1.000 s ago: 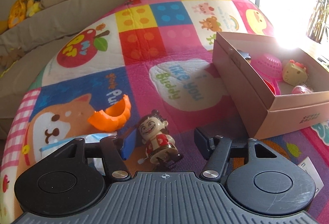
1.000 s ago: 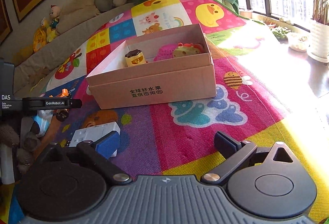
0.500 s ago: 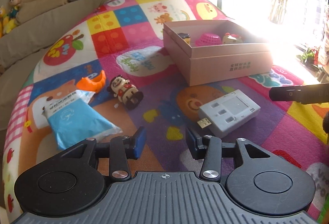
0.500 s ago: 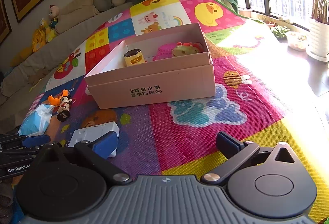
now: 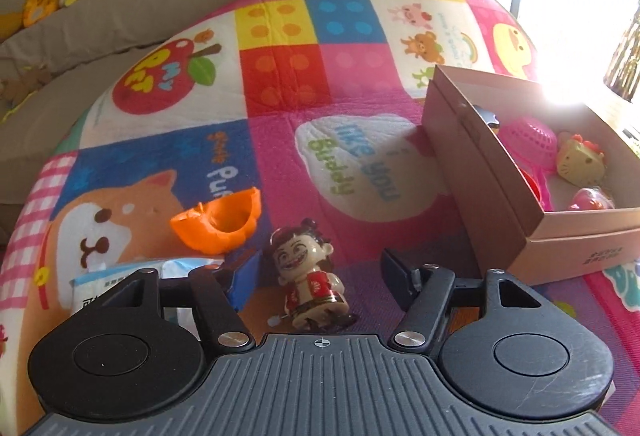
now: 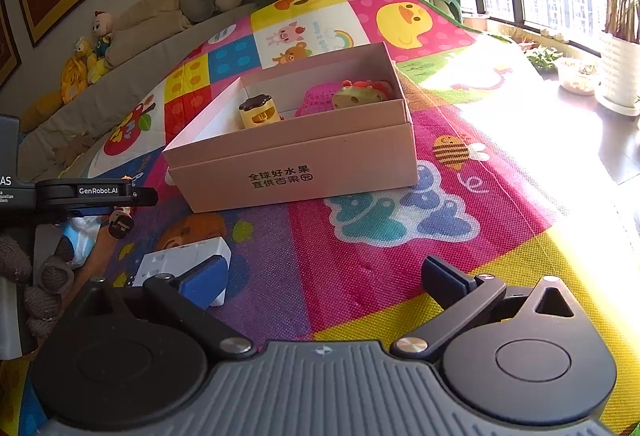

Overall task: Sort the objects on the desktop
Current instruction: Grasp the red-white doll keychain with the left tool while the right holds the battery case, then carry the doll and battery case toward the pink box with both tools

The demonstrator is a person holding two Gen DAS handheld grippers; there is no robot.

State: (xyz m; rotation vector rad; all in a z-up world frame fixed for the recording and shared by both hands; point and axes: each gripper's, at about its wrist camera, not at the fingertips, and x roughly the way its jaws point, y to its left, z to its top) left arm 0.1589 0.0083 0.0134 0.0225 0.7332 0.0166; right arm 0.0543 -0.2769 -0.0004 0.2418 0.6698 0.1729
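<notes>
The left gripper (image 5: 318, 268) had swung back down over the little figurine (image 5: 310, 278), after pointing off across the mat half a second earlier, and its jaws sat wide apart with the toy standing upright between them, not touching either pad as far as I could tell. So I'd guess the grab was lined up again but not made yet, the figurine still on the play mat (image 5: 280, 83) and not in the cardboard box (image 5: 480, 171) where the pink basket (image 5: 528, 135) and the yellow cat toy (image 5: 580, 159) already sat. The right gripper (image 6: 324, 278) hadn't really moved, hanging low over the mat with its jaws spread and nothing in them, the white adapter (image 6: 180, 260) just beside its left finger. Room-wise, the orange pumpkin piece (image 5: 218, 220) and the blue tissue pack (image 5: 120, 280) crowded the left finger side, so closing could nudge them. The right side of the toy looked open, and the mat between it and the near box wall was bare, though that wall stood tall, so the toy would probably need lifting well up before going across
</notes>
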